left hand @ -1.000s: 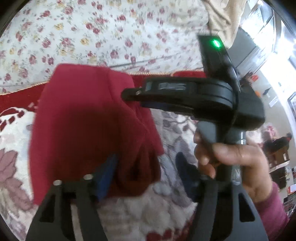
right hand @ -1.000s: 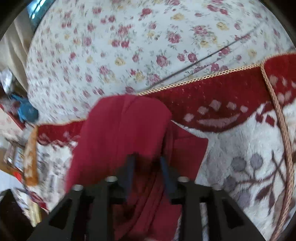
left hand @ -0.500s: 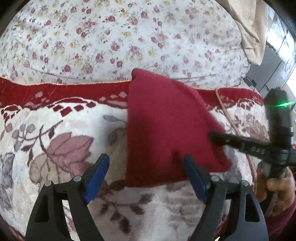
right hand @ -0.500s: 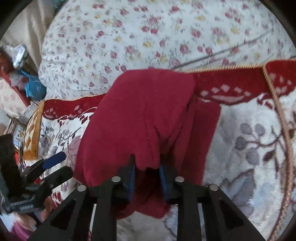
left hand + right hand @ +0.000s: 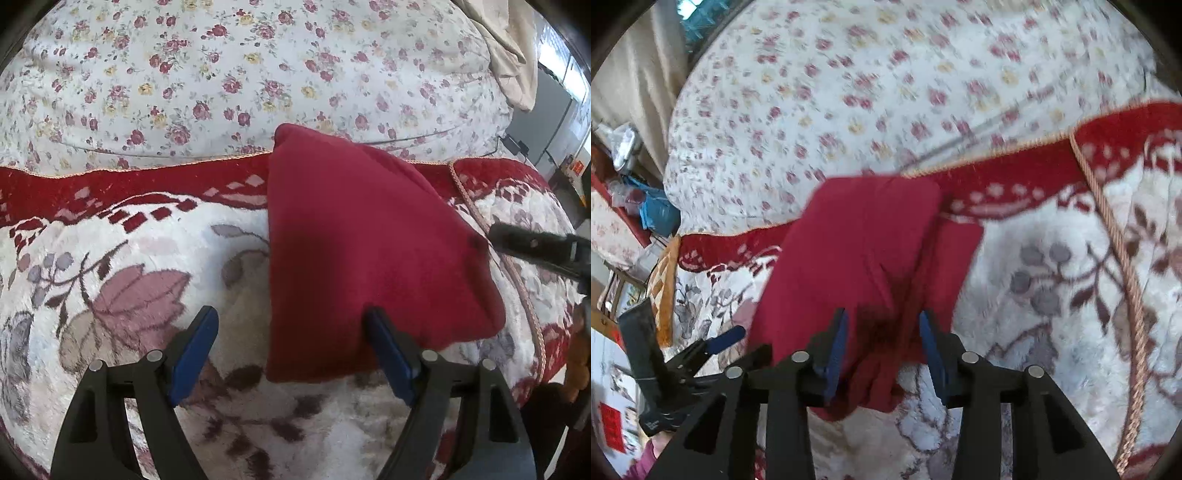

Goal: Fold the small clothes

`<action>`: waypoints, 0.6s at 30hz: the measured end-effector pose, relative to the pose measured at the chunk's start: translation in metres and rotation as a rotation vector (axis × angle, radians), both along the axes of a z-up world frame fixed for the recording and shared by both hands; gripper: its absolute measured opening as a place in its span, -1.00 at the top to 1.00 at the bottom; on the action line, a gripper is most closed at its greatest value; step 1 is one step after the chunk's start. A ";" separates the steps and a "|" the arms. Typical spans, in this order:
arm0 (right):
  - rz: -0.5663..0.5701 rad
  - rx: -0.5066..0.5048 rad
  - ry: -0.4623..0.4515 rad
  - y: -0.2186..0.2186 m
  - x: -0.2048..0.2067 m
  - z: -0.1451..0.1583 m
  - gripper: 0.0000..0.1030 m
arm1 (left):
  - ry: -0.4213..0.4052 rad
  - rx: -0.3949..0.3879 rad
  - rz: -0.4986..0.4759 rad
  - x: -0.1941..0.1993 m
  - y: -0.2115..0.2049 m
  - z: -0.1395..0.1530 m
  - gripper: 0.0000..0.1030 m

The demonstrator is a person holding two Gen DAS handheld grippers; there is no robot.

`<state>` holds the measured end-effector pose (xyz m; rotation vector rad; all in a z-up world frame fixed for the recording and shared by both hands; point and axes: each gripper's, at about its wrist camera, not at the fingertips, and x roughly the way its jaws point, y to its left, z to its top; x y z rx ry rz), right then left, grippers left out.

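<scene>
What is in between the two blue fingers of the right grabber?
A bunched fold of the red cloth sits between the fingers of the right gripper, whose jaws are opening; the right wrist view shows it lying on the plush blanket.

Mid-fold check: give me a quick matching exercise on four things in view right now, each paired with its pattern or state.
Things:
1. dark red folded garment
2. plush red-bordered blanket
3. white sheet
4. left gripper

Pattern or state:
A. small rose print
B. open, blue pads apart
C. large leaf pattern
D. lying on the blanket

Pairs: 1-D, 2-C, 3-A, 4-B
</scene>
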<state>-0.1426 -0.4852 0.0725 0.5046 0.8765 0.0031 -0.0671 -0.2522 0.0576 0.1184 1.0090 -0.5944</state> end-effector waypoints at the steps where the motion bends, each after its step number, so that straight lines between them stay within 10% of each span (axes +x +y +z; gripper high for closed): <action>1: 0.009 -0.017 -0.005 0.005 0.005 0.003 0.03 | -0.002 0.001 0.005 0.001 -0.001 0.000 -0.57; 18: -0.041 -0.065 0.078 -0.007 0.033 -0.058 0.02 | -0.036 0.054 -0.026 0.005 -0.023 -0.007 -0.58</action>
